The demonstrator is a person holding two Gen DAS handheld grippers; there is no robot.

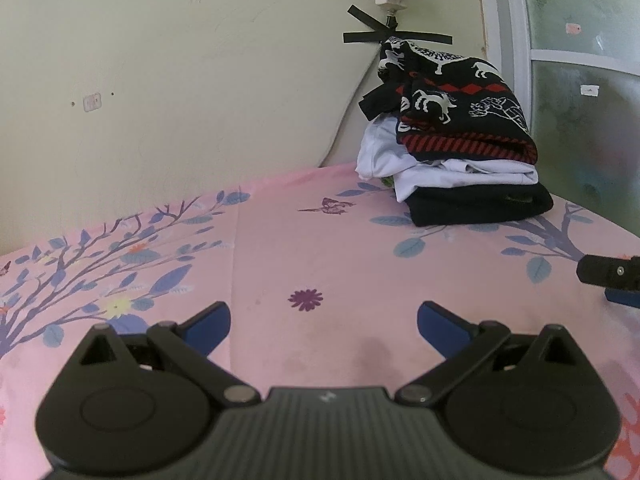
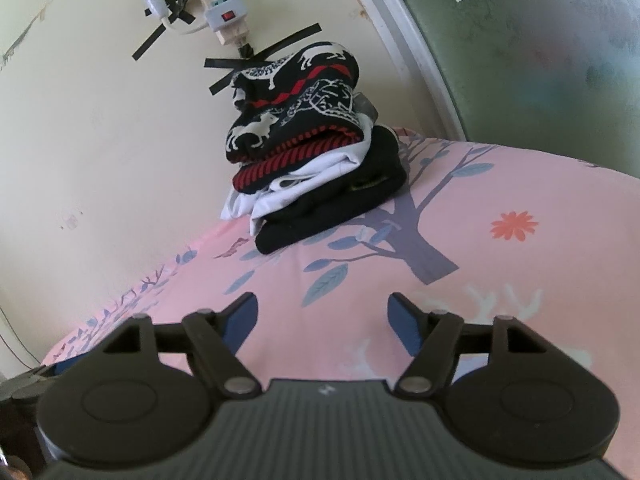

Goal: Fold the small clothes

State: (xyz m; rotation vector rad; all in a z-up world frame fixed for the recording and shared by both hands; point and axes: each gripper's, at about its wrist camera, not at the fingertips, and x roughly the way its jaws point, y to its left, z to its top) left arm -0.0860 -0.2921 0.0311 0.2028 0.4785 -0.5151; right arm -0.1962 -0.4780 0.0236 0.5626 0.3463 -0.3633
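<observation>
Left wrist view: the left gripper point(image 1: 323, 320) hangs low over the bedsheet point(image 1: 320, 248), jaws spread wide, nothing between the blue pads but bare pink fabric.
Right wrist view: the right gripper point(image 2: 322, 318) is likewise spread and empty, tilted down toward the sheet; its tip also shows at the right edge of the left view.
Clothes: the stack of folded clothes point(image 2: 316, 160) sits at the far end of the bed, close to the wall point(image 1: 180, 80) and near the frosted glass door point(image 2: 540, 48).
Stack order: a black garment point(image 1: 480, 204) at the bottom, a white garment point(image 1: 448, 168) above it, a black knit with red bands and white animal figures point(image 1: 460, 96) on top.
Placement, my reading: piled out of the way at the far end so the near stretch of sheet stays free as folding ground.
Top piece: lies rumpled and humped, less square than the two below it; looks set down loosely.
Unfolded clothes: none in either view.
Progress, judged: three pieces done and stacked; both grippers idle and well apart from the pile, so either the work is finished or the next piece lies outside both views.
Wall: a power strip point(image 2: 222, 12) taped up above the stack, cord trailing down behind it.
Risk: the humped top knit could slide off if bumped.
</observation>
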